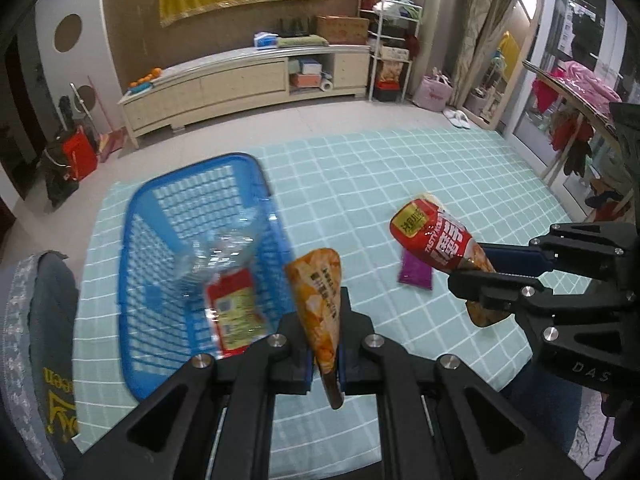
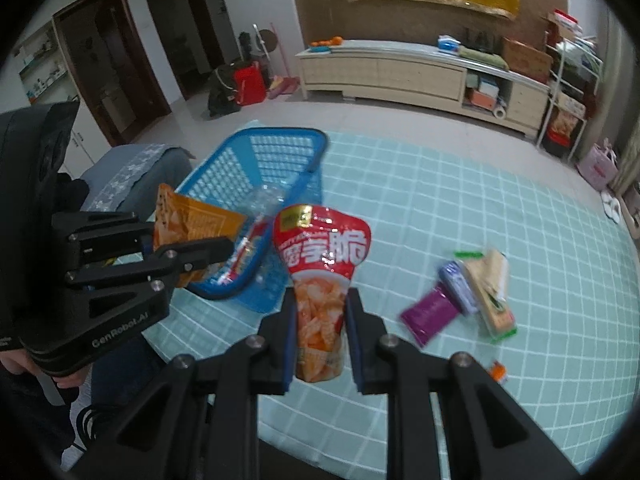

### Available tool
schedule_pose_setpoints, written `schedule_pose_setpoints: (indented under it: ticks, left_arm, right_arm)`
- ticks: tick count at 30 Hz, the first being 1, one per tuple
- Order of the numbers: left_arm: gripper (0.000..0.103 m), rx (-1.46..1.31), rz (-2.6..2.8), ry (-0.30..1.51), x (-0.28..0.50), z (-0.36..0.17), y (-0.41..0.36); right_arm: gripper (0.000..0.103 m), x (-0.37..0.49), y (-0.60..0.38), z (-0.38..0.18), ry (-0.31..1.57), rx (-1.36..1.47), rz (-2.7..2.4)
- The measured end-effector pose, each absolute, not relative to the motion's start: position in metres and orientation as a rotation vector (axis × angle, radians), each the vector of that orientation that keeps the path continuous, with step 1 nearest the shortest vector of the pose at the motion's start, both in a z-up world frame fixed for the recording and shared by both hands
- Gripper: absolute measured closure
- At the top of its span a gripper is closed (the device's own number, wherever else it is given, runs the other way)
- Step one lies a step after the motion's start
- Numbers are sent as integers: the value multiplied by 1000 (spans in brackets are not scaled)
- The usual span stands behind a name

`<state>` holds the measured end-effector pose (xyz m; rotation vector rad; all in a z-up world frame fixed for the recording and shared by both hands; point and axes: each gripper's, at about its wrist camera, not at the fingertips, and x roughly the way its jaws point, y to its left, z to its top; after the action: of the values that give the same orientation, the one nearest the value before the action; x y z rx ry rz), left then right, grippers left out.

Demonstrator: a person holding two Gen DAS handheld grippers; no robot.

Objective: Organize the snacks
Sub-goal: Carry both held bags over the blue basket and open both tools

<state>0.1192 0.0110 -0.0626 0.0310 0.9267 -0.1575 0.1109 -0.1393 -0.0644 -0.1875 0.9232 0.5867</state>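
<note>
Blue basket (image 2: 280, 148) nr purple packet (image 2: 430, 318) | L jaws clamp orange pack (image 1: 320, 304) | R jaws clamp red pack (image 2: 322, 280)

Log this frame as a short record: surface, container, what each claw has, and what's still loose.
surface: green checked cloth
container: blue basket, already holding a red packet and a clear wrapper
left claw: shut on orange snack bag
right claw: shut on red snack bag
loose on cloth: purple packet, a few other packets beside it
</note>
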Motion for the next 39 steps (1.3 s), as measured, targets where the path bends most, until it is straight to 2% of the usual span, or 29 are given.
schedule_pose_setpoints:
  ticks: [11,24,27,28,29,31,32,35,39]
  left_arm:
    - [95,42,-85,923,112,-54,71]
    - [94,12,-76,953,127,-85,115]
    - [89,22,-63,960,129,-91,118]
    - [83,30,-55,961,130,-92,118]
    - [68,35,-54,959,131,-93,119]
    - [49,55,-39,940,131,-91,118]
    - [45,65,-36,929,130,-90,118]
    - [33,86,-33,915,127,-86,114]
    - [28,88,-24,900,125,-82,116]
  right_arm:
    - [77,116,-70,-68,945,-227,657]
    - [77,139,-26,-93,1008,-261,656]
    - [77,141,-22,-96,1010,-263,653]
    - [77,141,-22,-97,1009,-267,652]
    - [77,142,-22,-98,1005,-272,649]
    - [77,142,-23,-99,998,-275,640]
    - [77,142,-23,-99,998,-269,638]
    - [77,142,-26,-98,993,-260,631]
    - [77,138,-28,-93,984,-261,631]
